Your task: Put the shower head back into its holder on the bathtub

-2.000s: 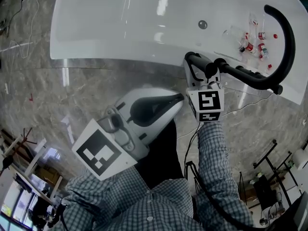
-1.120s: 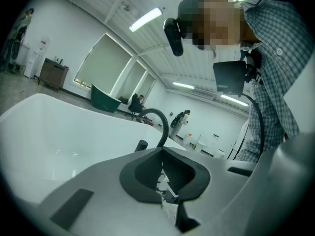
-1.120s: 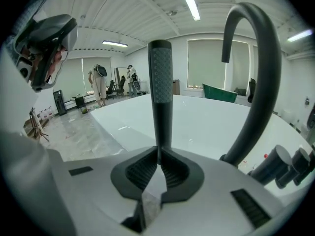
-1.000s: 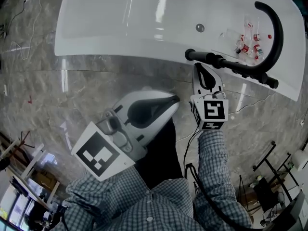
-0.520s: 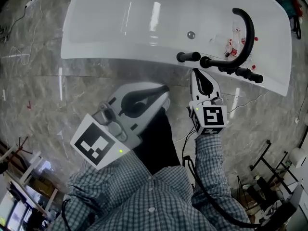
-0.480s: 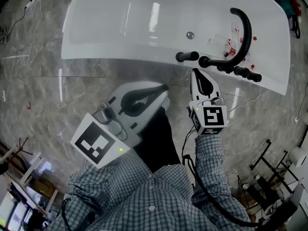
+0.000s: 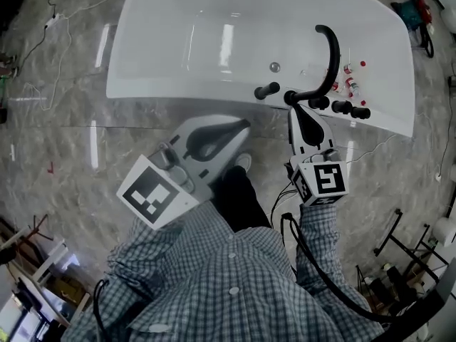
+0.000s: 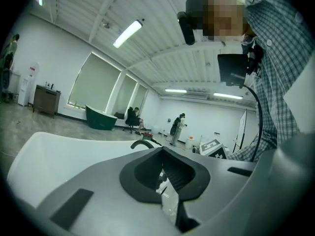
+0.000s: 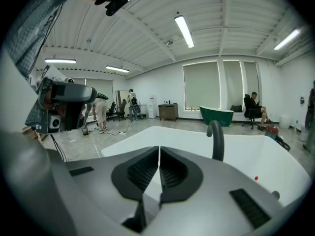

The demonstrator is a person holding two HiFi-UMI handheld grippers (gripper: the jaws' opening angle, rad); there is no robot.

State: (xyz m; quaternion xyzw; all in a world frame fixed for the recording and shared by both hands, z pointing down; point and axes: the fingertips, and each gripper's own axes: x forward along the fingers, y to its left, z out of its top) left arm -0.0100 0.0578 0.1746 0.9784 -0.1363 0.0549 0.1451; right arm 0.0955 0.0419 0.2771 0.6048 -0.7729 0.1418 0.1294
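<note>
**Both grippers lifted clear; shower head seated on the tub rim**

The short black shower head (image 7: 267, 90) sits on the near rim of the glossy white bathtub (image 7: 164, 91). It is the leftmost piece there, just apart from the row of black knob fittings (image 7: 340, 107) and the tall black arched spout (image 7: 330, 48). Neither gripper touches it.

Two seconds ago the right gripper (image 7: 295, 112) was down at the rim with its jaws among those fittings. A second ago it had already let go and drawn back toward the person. Now it is higher again, and in the head view the tip only lines up with the fittings. The right gripper view looks down past its jaws onto the tub and spout well below. Those jaws are pressed together, with only a hairline seam at the tips and nothing between them.

The left gripper (image 7: 244, 125) hangs over the grey marbled floor (image 7: 64, 141) beside the tub's outer wall, much as it did before. Its jaws stand a narrow slit apart and are empty.

In the head view the tub has shrunk and swung round. Two seconds ago it ran across the top of the frame; now its whole right end shows.

The small clear bottles with red caps (image 7: 349, 85) lie inside the tub behind the spout, as they did earlier.
</note>
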